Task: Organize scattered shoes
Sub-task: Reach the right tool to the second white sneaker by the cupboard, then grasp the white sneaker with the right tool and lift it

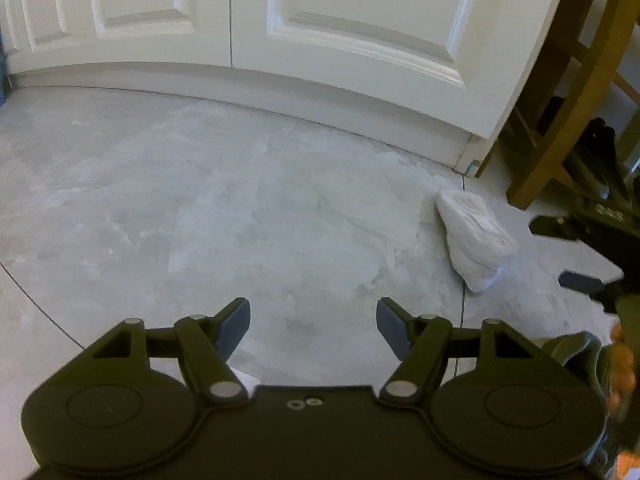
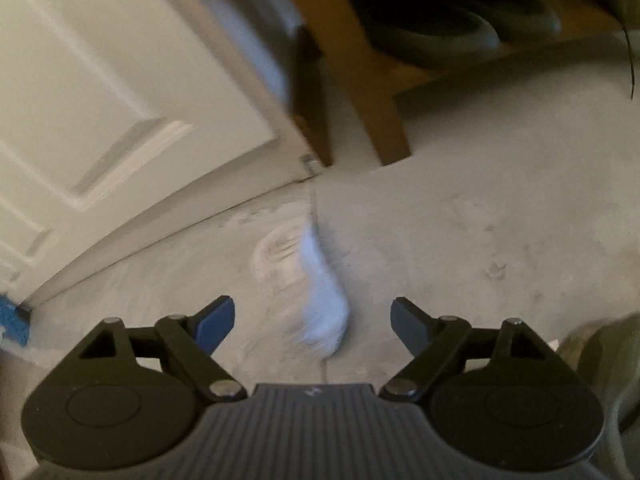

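My left gripper (image 1: 314,326) is open and empty, low over the grey floor. My right gripper (image 2: 313,326) is open and empty; it also shows at the right edge of the left wrist view (image 1: 576,252). Dark shoes with grey soles (image 2: 432,28) sit on the low shelf of a wooden rack (image 2: 384,80), blurred. In the left wrist view dark shoes (image 1: 600,148) show behind the rack's leg (image 1: 560,120). A grey-green shoe shows at the lower right in both views (image 1: 576,354) (image 2: 600,364).
A white folded cloth bundle (image 1: 474,236) lies on the floor beside the rack; it is just ahead of my right gripper (image 2: 324,300). White panelled doors (image 1: 320,20) stand behind. A blue object (image 2: 12,326) lies at the door's foot, far left.
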Demonstrator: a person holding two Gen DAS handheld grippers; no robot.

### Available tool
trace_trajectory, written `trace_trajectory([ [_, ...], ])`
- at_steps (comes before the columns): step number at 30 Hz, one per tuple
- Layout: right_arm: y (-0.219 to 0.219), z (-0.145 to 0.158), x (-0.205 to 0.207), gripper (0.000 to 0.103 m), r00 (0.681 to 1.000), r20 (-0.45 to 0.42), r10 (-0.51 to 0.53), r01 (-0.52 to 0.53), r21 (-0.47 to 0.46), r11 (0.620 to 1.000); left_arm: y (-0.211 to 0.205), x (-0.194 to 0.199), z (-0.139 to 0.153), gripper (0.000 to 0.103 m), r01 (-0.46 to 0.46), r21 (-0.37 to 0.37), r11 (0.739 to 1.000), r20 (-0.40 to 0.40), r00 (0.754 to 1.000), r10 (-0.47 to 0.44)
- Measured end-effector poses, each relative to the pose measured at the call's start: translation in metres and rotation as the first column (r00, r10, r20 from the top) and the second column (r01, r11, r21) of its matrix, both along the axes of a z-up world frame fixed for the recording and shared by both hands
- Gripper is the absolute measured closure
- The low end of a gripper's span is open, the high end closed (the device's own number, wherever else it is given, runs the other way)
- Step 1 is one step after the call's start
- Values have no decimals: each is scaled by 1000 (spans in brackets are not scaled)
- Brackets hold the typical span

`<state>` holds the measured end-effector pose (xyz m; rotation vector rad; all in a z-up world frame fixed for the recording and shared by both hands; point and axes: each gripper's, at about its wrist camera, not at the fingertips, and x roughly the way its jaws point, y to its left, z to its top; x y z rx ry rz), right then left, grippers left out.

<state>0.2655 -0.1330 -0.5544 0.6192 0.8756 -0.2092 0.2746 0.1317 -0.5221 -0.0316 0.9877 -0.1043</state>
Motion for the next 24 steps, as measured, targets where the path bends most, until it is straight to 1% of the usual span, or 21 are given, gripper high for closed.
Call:
trace_trajectory([
  [1,0,-2,3,16,1000,2,13,-13,-20,1000,1,-2,0,33,-7,3,1000,-3,1000,7],
  [4,17,-7,12,15,993,9,121,-120,-96,988,4,-4,-2,33,-30,13,999,-17,999,30],
  [6,33,-10,24,15,981,1,193,-190,-159,969,4,-6,-3,33,-32,34,999,-25,999,33],
  [7,37,-12,29,15,978,-2,210,-206,-189,960,5,-7,-3,33,-31,42,999,-25,999,32],
  [9,51,-17,34,15,971,-30,239,-238,-264,935,6,-10,-2,33,-37,60,998,-27,999,39],
  [12,72,-29,37,15,955,-94,282,-296,-370,881,11,-11,0,33,-49,65,997,-30,998,51],
  [15,77,-35,35,15,954,-115,278,-300,-416,859,15,-11,2,33,-62,75,995,-29,997,65],
  [16,77,-37,36,17,954,-120,274,-299,-426,854,16,-10,1,33,-65,75,995,-31,997,68],
  [17,76,-39,39,17,955,-121,269,-295,-431,853,17,-11,1,33,-67,73,995,-34,997,70],
  [18,74,-42,41,19,957,-122,263,-290,-435,853,17,-11,1,33,-68,71,995,-36,997,70],
  [19,70,-43,43,27,958,-114,262,-285,-423,860,17,-11,0,33,-66,72,995,-37,997,69],
  [20,66,-43,43,32,960,-102,262,-281,-401,872,17,-13,1,33,-63,76,995,-37,997,66],
  [21,63,-43,43,42,962,-93,255,-271,-382,883,16,-13,2,33,-60,80,995,-36,997,63],
  [24,56,-41,42,42,972,-69,227,-237,-334,912,17,-14,3,33,-59,83,995,-31,998,62],
])
